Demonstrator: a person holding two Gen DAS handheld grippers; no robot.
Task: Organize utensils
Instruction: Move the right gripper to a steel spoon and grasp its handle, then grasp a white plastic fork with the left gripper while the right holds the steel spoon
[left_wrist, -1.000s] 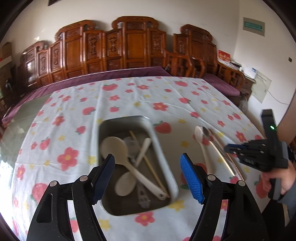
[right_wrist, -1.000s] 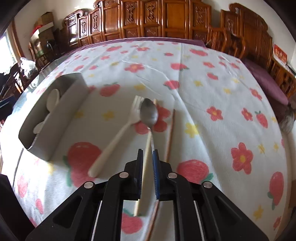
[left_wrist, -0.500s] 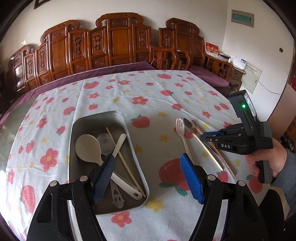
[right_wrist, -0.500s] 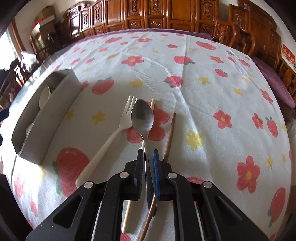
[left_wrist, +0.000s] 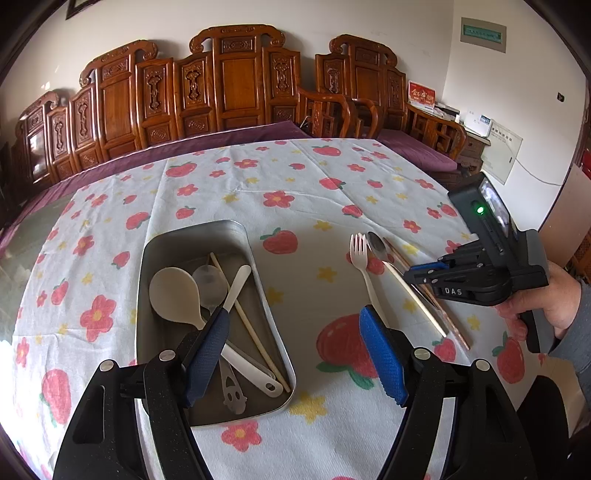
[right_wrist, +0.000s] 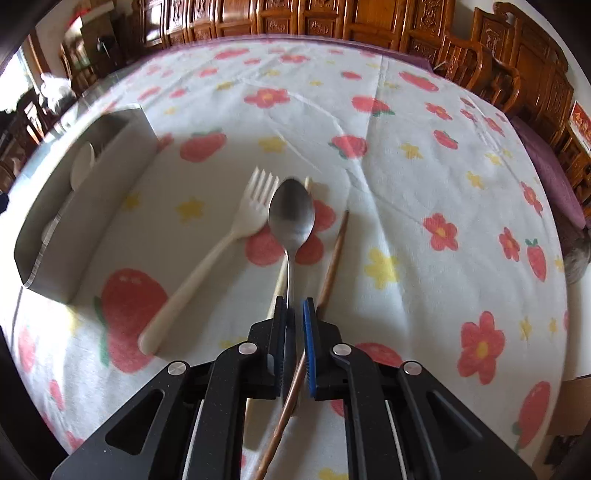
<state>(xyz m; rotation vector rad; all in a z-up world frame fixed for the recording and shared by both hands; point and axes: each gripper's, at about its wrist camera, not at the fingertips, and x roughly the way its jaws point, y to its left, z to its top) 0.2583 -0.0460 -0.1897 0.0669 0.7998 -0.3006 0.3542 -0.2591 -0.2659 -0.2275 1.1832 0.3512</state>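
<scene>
left wrist view: the left gripper (left_wrist: 295, 354) hangs over the tray (left_wrist: 275, 354), fingers spread and empty, now higher than a second ago.

right wrist view: the right gripper (right_wrist: 294, 338) pinches the metal spoon (right_wrist: 291, 218), now raised off the desk (right_wrist: 406, 184), probably bound for the tray.

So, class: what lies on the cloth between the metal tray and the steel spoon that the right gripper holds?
The white plastic fork lies there, apart from the metal tray and beside the steel spoon; the right wrist view shows it best.

Floral-clothed table (left_wrist: 303, 192): tray (left_wrist: 255, 280), fork (right_wrist: 207, 258), chopsticks (right_wrist: 334, 254).
</scene>
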